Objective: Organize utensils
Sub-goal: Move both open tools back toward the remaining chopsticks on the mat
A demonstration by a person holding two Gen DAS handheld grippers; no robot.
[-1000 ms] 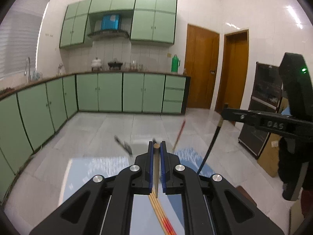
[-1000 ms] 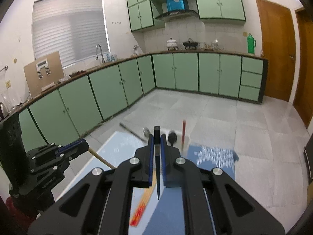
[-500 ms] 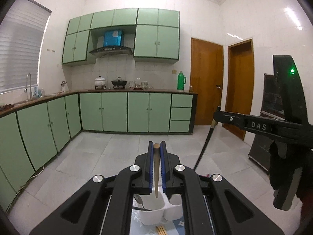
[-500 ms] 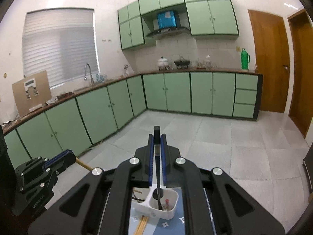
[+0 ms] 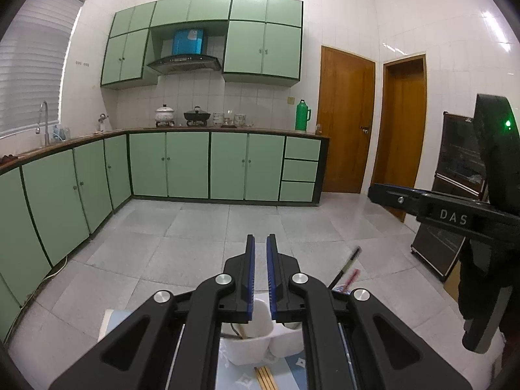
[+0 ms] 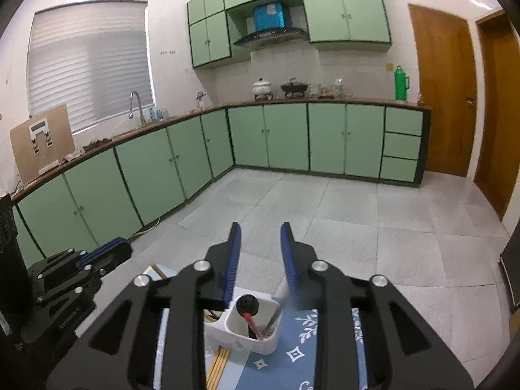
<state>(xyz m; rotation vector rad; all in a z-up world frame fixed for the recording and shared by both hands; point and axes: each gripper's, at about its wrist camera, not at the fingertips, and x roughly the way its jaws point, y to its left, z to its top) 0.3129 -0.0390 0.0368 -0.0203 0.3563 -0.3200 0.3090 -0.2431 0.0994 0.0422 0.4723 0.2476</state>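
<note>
Both claws hang empty above the white utensil holder, their loads dropped in.

Right claw (image 6: 260, 253) stands spread, its jaws having just been opening with nothing between them; left claw (image 5: 260, 276) shows only a narrow gap and pinches nothing. Below them the white utensil holder (image 6: 242, 331) sits on the blue patterned mat (image 6: 302, 354), already holding a black-headed utensil with a red handle (image 6: 247, 308) and a thin dark stick. A bundle of bamboo chopsticks (image 6: 218, 362) lies on the mat just near-left of the holder, so that part looks undone.
</note>
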